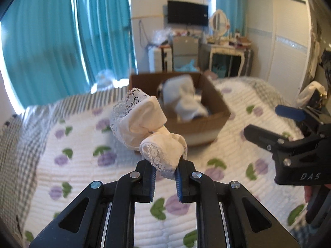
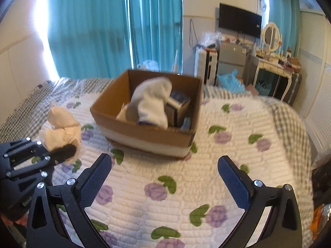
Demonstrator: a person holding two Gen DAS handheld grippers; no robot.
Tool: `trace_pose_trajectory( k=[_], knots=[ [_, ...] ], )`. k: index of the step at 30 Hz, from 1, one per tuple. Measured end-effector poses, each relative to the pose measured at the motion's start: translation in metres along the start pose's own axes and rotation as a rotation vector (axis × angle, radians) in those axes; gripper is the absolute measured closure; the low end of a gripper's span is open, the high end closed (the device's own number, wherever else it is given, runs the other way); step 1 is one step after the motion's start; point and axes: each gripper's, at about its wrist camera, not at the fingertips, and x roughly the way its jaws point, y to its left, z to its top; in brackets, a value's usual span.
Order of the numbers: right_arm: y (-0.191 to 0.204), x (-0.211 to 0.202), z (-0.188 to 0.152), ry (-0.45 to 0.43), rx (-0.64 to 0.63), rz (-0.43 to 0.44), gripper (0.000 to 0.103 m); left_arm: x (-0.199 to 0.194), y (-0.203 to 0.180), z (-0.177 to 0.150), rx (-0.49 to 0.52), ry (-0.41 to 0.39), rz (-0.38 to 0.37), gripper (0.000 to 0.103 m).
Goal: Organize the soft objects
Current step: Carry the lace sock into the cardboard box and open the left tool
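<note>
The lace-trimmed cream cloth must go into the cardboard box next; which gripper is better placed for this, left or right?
Left. The left gripper is already shut on the lace-trimmed cream cloth, lifted above the bedspread with the cardboard box straight ahead. The right gripper is open and holds nothing.

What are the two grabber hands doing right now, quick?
Left gripper: closed, holding the cream lace-trimmed socks above the bed.
Right gripper: open, holding nothing.
</note>
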Motion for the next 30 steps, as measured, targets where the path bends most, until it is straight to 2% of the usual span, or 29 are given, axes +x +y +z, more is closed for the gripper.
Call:
trace_pose_trajectory(
  k=[4,9,14,15,16,19,21,23,24,26,30],
  knots=[
    [-0.007,-0.012,0.019,-0.041,-0.014,-0.008,0.000,-0.001,0.003,0.031,0.006,-0.039,0.001,0.088],
    [-0.016,-0.009,0.049,-0.079,-0.028,-0.019,0.000,0.017,0.008,0.071,0.029,-0.070,0.002,0.088],
    [-0.027,0.013,0.076,-0.089,-0.033,-0.021,0.000,0.066,0.011,0.102,0.074,-0.062,-0.003,0.087],
    [-0.028,0.017,0.079,-0.089,-0.035,-0.022,0.000,0.076,0.012,0.104,0.076,-0.058,0.000,0.086],
    [-0.029,0.022,0.081,-0.089,-0.038,-0.024,0.000,0.092,0.013,0.108,0.084,-0.051,0.004,0.082],
    [-0.032,0.041,0.086,-0.085,-0.051,-0.028,0.000,0.121,0.017,0.113,0.096,-0.047,0.014,0.081],
    [-0.036,0.054,0.087,-0.082,-0.051,-0.024,0.000,0.135,0.018,0.115,0.101,-0.024,0.037,0.071],
    [-0.039,0.064,0.085,-0.081,-0.045,-0.016,0.000,0.142,0.018,0.116,0.110,-0.017,0.111,0.027],
    [-0.041,0.068,0.082,-0.081,-0.041,-0.007,0.000,0.140,0.019,0.116,0.111,-0.044,0.137,0.020],
    [-0.042,0.074,0.079,-0.070,-0.040,-0.001,0.000,0.131,0.022,0.115,0.098,-0.105,0.147,0.016],
    [-0.045,0.075,0.073,-0.064,-0.040,-0.023,0.000,0.106,0.031,0.116,0.033,-0.117,0.133,0.016]
  ],
)
